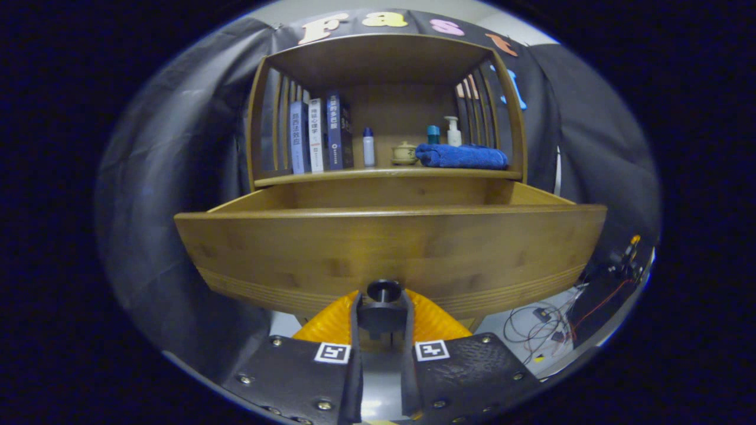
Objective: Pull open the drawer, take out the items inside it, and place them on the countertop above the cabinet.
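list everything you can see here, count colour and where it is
cabinet: 1, brown wood, slatted sides, ahead of the gripper
drawer: 1, brown wood, pulled out toward the gripper, inside hidden by its front
drawer knob: 1, dark, between the gripper's fingers
books: 3, blue and white spines, upright at the countertop's left
small bottle: 1, white with blue cap, right of the books
lidded cup: 1, pale, mid countertop
towel: 1, blue, folded, right side of the countertop
teal-capped bottle: 1, behind the towel
pump bottle: 1, white, behind the towel
cables: several, on the floor to the drawer's right
gripper: 1, shut on the drawer knob
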Tool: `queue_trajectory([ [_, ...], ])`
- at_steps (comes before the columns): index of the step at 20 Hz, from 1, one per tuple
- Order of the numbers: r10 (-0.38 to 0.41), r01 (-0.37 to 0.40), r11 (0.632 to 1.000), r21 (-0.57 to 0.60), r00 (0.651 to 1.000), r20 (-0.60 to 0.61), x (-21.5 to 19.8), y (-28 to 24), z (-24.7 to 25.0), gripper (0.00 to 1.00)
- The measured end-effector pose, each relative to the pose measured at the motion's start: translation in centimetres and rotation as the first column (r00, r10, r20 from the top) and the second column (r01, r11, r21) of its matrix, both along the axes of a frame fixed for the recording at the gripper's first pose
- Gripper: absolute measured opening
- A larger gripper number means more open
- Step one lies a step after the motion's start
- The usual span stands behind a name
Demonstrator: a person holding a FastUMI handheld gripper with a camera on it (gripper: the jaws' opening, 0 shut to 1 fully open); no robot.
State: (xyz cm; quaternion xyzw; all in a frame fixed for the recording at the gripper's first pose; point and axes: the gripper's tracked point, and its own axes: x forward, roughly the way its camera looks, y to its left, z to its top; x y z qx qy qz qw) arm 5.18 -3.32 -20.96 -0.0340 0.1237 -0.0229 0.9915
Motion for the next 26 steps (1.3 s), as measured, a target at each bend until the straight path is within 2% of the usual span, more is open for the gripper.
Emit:
queue_trajectory([
  [2,0.001,-0.001,0.999,0.036,1.000,0.007,0.0,0.0,0.0,0.26],
  [8,0.014,-0.014,0.999,0.029,1.000,0.000,0.0,-0.1,-0.1,0.26],
  [11,0.025,-0.023,0.996,0.085,1.000,-0.013,0.3,0.1,-0.3,0.38],
  [14,0.046,-0.036,0.988,0.152,0.997,-0.066,0.4,0.4,-1.2,0.45],
  [15,0.030,-0.020,0.988,0.150,0.998,-0.062,0.3,-0.1,-1.0,0.45],
  [21,0.000,0.002,0.996,0.088,1.000,-0.028,-0.4,-0.1,1.7,0.84],
  [23,-0.002,0.005,0.995,0.096,1.000,-0.028,-0.7,-0.1,3.1,0.92],
  [26,-0.040,0.043,0.997,0.062,0.998,-0.050,-1.0,-1.1,5.4,0.96],
])
